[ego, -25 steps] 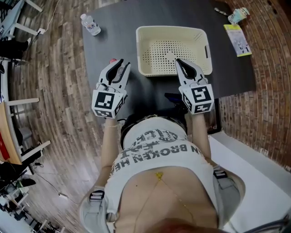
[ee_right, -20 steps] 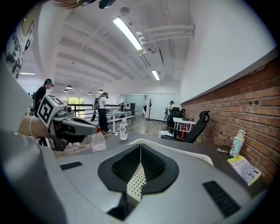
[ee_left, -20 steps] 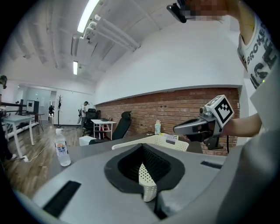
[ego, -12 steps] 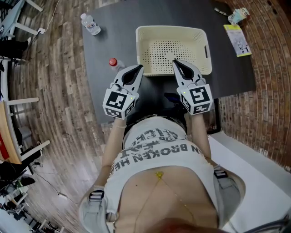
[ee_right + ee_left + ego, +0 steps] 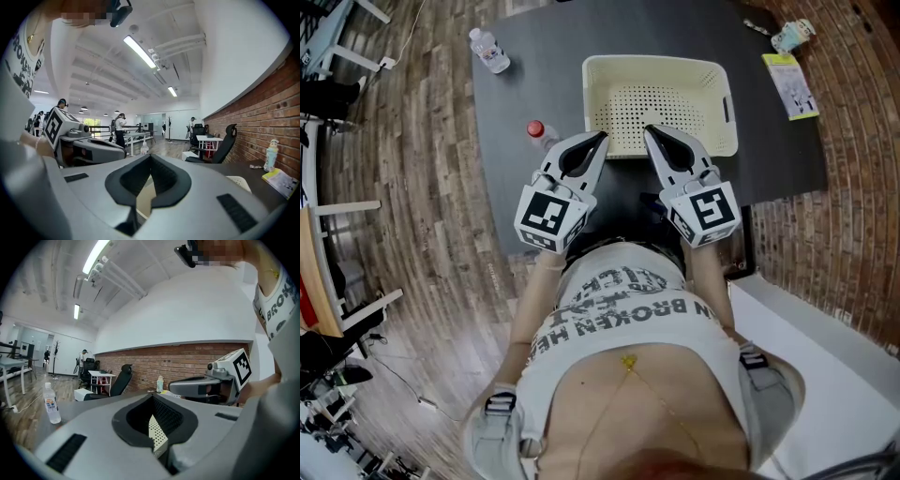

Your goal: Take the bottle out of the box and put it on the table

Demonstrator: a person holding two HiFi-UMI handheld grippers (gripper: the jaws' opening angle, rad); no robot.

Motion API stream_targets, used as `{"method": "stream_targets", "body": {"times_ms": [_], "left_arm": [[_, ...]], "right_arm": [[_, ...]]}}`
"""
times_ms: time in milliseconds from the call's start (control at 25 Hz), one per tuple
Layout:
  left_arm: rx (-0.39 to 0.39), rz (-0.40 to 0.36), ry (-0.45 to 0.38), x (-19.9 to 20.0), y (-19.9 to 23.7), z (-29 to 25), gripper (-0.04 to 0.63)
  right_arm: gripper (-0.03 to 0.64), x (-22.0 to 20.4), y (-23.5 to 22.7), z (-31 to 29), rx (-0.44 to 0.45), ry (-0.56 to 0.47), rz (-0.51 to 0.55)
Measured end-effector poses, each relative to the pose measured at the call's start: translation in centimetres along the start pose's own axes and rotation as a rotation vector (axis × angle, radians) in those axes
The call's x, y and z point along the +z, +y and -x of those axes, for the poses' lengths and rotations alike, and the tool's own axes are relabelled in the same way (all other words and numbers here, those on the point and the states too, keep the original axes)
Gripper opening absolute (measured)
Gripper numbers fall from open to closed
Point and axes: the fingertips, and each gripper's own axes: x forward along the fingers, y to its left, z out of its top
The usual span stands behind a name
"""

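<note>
A red-capped bottle (image 5: 539,134) stands on the dark table (image 5: 525,84), just left of the cream perforated box (image 5: 656,103). The box looks empty. My left gripper (image 5: 598,139) is shut with nothing in it, at the box's near left corner and to the right of the bottle. My right gripper (image 5: 649,131) is also shut and empty, over the box's near rim. The two tips lie close together. In the left gripper view my left gripper (image 5: 153,397) has the box (image 5: 157,430) behind its closed jaws, and the right gripper (image 5: 206,387) shows alongside. The right gripper view shows my right gripper (image 5: 150,155) closed.
A second, white-capped bottle (image 5: 490,50) stands at the table's far left corner, also seen as a bottle (image 5: 51,404) in the left gripper view. A green booklet (image 5: 789,82) and a small figure-like bottle (image 5: 791,33) lie at the far right. Brick flooring borders the right side.
The left gripper's jaws closed empty after leaving the red-capped bottle standing on the table, and it moved right toward the box. The right gripper shifted left, so the tips came together.
</note>
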Motion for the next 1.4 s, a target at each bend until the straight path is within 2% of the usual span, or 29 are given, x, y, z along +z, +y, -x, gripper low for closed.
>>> {"method": "stream_targets", "body": {"times_ms": [280, 480, 1400], "left_arm": [[-0.012, -0.018, -0.057, 3.4, -1.2, 0.2, 0.006], [-0.008, -0.015, -0.062, 4.0, -1.4, 0.7, 0.006], [-0.027, -0.03, -0.032, 3.9, -2.3, 0.7, 0.006]], "right_arm": [[0.008, 2.9, 1.8, -0.1, 0.062, -0.077, 0.02], [0.008, 3.7, 2.9, 0.2, 0.095, -0.11, 0.021], [0.008, 3.4, 3.3, 0.3, 0.119, -0.091, 0.023]]}}
